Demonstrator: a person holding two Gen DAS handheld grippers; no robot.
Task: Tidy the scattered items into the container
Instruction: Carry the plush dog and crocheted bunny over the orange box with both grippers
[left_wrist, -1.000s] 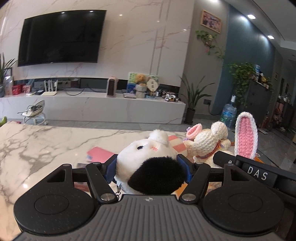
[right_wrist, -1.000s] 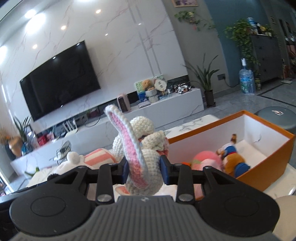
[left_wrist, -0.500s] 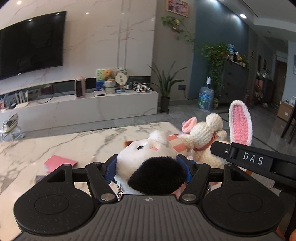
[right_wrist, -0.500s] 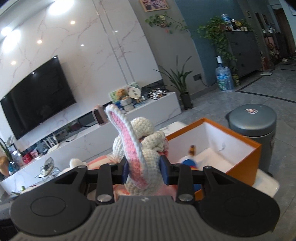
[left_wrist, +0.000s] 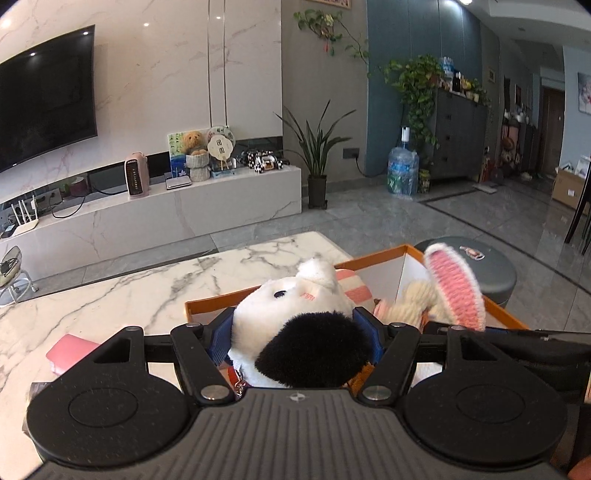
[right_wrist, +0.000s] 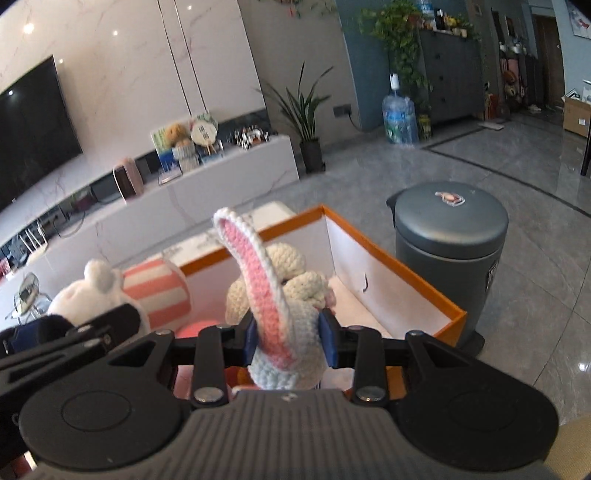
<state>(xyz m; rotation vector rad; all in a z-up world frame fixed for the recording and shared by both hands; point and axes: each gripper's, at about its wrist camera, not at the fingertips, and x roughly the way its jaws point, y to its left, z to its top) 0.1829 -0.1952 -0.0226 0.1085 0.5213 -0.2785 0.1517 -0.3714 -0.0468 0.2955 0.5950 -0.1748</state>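
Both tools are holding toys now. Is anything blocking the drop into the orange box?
Nothing visible blocks it. The crochet bunny in the right tool and the white plush in the left tool hang over the open orange box; toys already inside leave room.

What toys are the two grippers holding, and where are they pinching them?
The left gripper pinches the white plush toy by its black-and-white head. The right gripper pinches the crochet bunny around its lower body.

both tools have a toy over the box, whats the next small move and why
Probably lower both a little into the orange box and then open. The right tool is shut on the crochet bunny, above the box's white interior; the left tool is shut on the white plush, just over the near rim. Releasing from lower down should keep them from bouncing out.
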